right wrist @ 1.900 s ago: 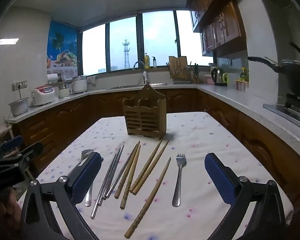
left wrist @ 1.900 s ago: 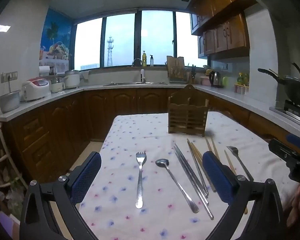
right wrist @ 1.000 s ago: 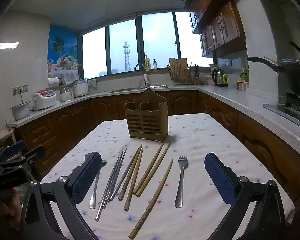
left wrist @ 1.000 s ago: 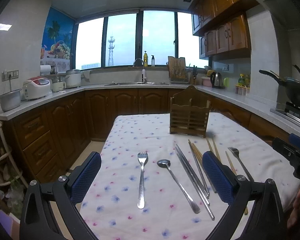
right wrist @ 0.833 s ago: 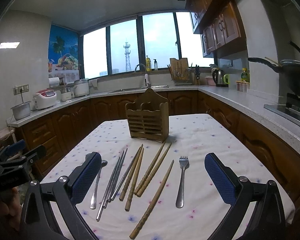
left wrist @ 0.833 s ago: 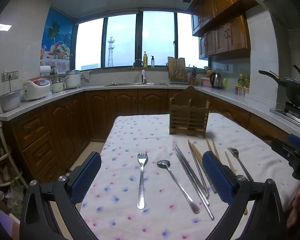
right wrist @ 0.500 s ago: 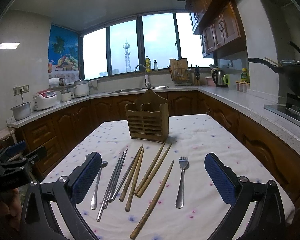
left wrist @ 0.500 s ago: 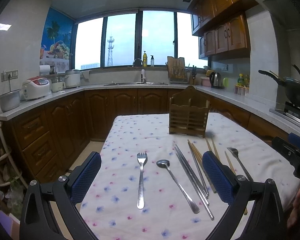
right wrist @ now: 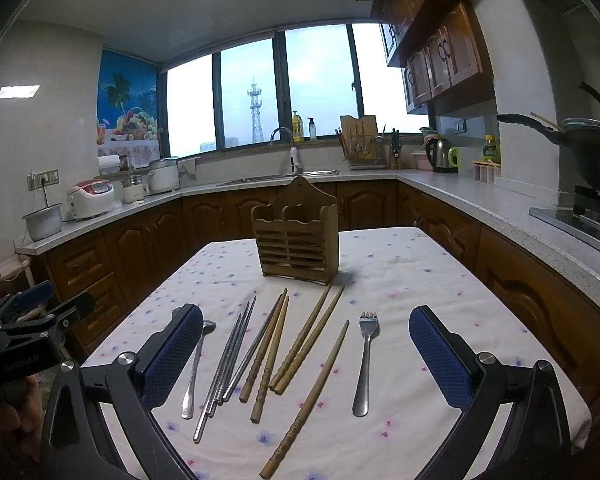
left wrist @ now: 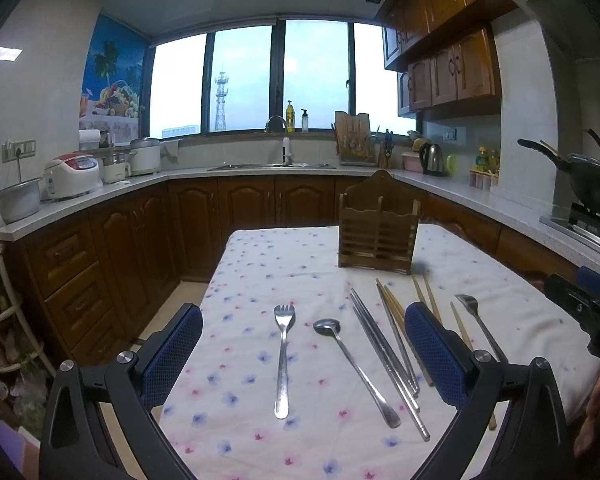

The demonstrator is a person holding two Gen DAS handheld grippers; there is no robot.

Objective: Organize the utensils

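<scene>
A wooden utensil holder (left wrist: 376, 233) (right wrist: 297, 240) stands upright at the far middle of a flowered tablecloth (left wrist: 244, 272). In the left wrist view a fork (left wrist: 283, 356), a spoon (left wrist: 352, 364) and metal chopsticks (left wrist: 384, 356) lie in front of my open, empty left gripper (left wrist: 304, 354). In the right wrist view a spoon (right wrist: 194, 368), metal chopsticks (right wrist: 232, 356), several wooden chopsticks (right wrist: 300, 344) and a second fork (right wrist: 365, 360) lie before my open, empty right gripper (right wrist: 306, 354). Both grippers hover above the near table edge.
Brown kitchen cabinets and a grey counter (right wrist: 480, 196) wrap around the table. A wok (right wrist: 580, 140) sits on the stove at right. Rice cookers (left wrist: 72, 176) stand on the left counter. The other gripper shows at each view's edge (left wrist: 584, 308) (right wrist: 28, 328).
Both grippers have only drifted slightly; the right one's view has eased back a little. Nothing on the table has moved.
</scene>
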